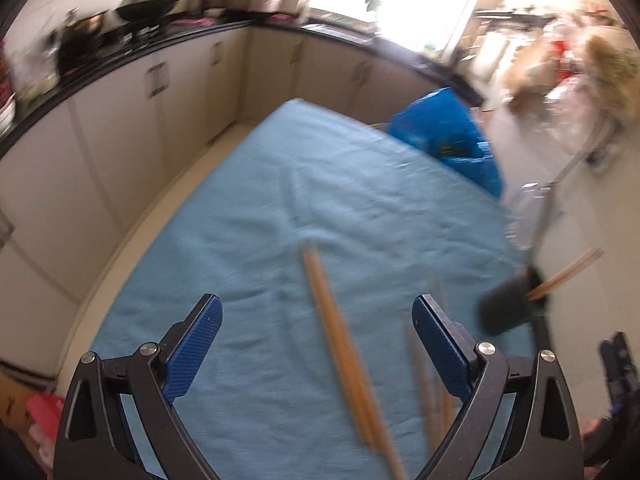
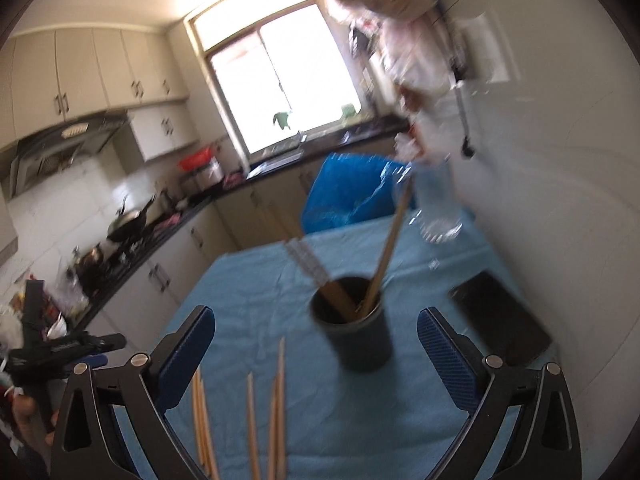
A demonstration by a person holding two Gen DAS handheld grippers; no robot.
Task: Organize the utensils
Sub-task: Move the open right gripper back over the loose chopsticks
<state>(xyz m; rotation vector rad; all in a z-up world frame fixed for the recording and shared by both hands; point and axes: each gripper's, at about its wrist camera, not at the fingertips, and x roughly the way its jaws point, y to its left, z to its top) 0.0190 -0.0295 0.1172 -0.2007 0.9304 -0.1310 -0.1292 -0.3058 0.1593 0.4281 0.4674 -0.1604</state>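
Note:
A dark round holder stands on the blue tablecloth with chopsticks leaning in it. It also shows in the left wrist view at the right. Loose wooden chopsticks lie on the cloth between my left gripper's fingers, more by the right finger. In the right wrist view several loose chopsticks lie near the bottom. My left gripper is open and empty above the cloth. My right gripper is open and empty, just short of the holder.
A blue plastic bag sits at the table's far edge. A black flat object lies on the cloth right of the holder. A clear glass stands behind. Kitchen counter with wok runs along the left. White wall at the right.

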